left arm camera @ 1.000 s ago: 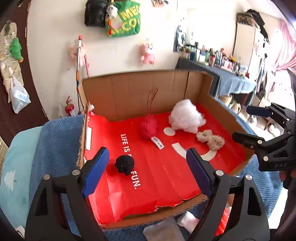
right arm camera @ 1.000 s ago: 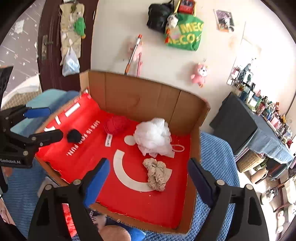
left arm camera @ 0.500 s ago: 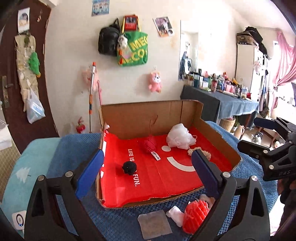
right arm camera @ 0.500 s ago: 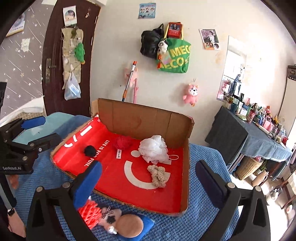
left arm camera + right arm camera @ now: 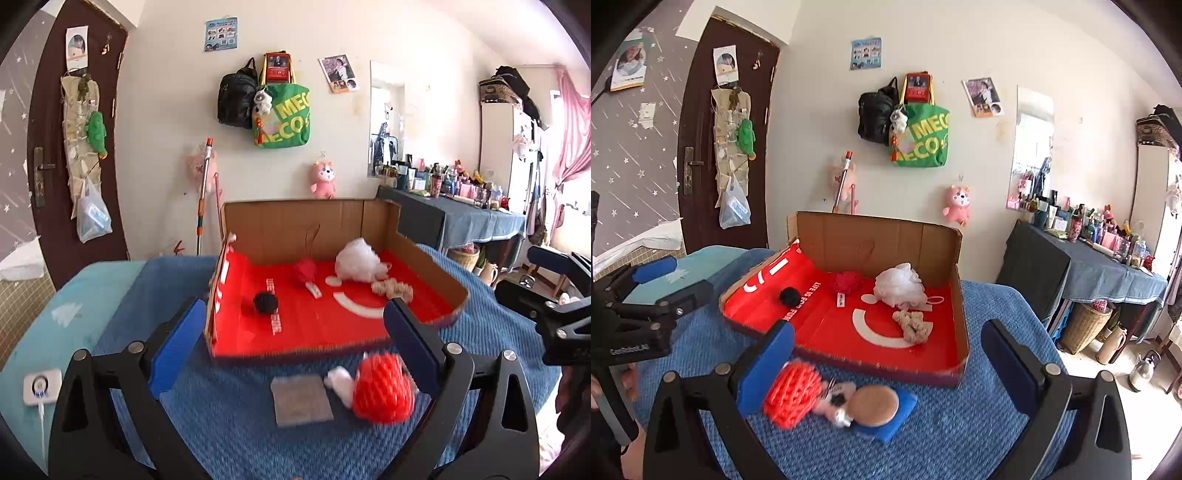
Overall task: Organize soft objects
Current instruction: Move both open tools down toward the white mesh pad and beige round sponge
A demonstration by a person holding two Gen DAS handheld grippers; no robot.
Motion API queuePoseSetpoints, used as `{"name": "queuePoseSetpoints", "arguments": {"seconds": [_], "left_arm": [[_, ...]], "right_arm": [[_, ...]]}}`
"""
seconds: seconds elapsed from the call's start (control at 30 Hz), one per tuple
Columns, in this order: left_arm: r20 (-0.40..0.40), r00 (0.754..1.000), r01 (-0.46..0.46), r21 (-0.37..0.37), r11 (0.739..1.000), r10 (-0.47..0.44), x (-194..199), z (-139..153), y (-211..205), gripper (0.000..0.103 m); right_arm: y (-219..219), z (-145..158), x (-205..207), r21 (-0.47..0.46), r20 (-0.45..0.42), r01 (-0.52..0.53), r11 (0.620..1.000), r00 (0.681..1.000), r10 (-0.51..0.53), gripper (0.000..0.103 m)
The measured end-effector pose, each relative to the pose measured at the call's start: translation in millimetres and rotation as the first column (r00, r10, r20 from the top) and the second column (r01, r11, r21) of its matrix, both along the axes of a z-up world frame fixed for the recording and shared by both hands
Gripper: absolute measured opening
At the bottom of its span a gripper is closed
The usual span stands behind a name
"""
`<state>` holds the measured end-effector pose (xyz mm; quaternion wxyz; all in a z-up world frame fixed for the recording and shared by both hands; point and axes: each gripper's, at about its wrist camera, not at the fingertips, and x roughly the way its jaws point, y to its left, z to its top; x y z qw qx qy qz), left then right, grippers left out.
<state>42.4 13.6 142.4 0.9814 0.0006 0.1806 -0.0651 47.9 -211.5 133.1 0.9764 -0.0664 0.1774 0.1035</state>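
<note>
left gripper (image 5: 293, 347): jaws wide, nothing between the pads, hanging over the blue blanket (image 5: 229, 424) short of the box
right gripper (image 5: 886, 363): jaws spread wide, empty
box (image 5: 424, 254): red-lined, holds black pompom (image 5: 265, 302), red ball (image 5: 305, 270), white puff (image 5: 356, 260), beige scrunchie (image 5: 393, 288)
outside box: red net ball (image 5: 382, 387), grey pad (image 5: 301, 400), round sponge (image 5: 873, 406) on the blanket

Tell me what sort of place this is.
Probably a lived-in bedroom: a blue knitted bedspread under the cardboard box, a pink plush toy hanging on the wall, and a cloth-covered table crowded with cosmetic bottles.
</note>
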Motion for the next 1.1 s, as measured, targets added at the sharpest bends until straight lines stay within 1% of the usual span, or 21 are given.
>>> {"name": "queuePoseSetpoints", "arguments": {"seconds": [0.13,0.3,0.47,0.57,0.7,0.83,1.0,1.1], "left_arm": [[-0.021,1.0,-0.01,0.011,1.0,0.01,-12.0,-22.5,-5.5,0.098],[-0.062,0.998,-0.029,0.006,1.0,0.029,-21.1,-54.4,-5.4,0.098],[-0.109,0.993,-0.034,0.016,0.999,0.036,-24.1,-79.3,-4.5,0.098],[-0.125,0.992,-0.03,-0.004,1.0,0.03,-26.7,-88.7,-3.5,0.098],[-0.131,0.991,-0.032,0.009,0.999,0.033,-29.3,-99.4,-5.9,0.098],[-0.14,0.99,-0.028,0.003,1.0,0.028,-29.8,-108.2,-9.7,0.098],[-0.131,0.991,-0.03,0.023,0.999,0.033,-31.8,-114.9,-15.3,0.098],[-0.139,0.99,-0.031,0.013,0.999,0.032,-32.2,-118.3,-15.2,0.098]], "right_arm": [[-1.0,-23.7,-17.1,0.04,0.006,0.005,0.999,1.0,-0.005,0.103],[-4.9,-54.8,-28.0,0.072,0.018,0.051,0.996,0.998,-0.053,0.103],[-7.9,-80.4,-28.6,0.097,-0.022,0.078,0.992,0.997,-0.076,0.103],[-12.0,-93.2,-30.3,0.124,-0.034,0.098,0.987,0.995,-0.095,0.103],[-14.4,-107.7,-33.1,0.114,-0.024,0.144,0.983,0.99,-0.142,0.103],[-15.4,-120.4,-31.9,0.121,-0.043,0.155,0.98,0.988,-0.151,0.103],[-15.3,-127.6,-31.8,0.113,-0.035,0.17,0.979,0.985,-0.167,0.103],[-13.3,-130.3,-31.3,0.106,-0.034,0.172,0.979,0.985,-0.169,0.103]]}}
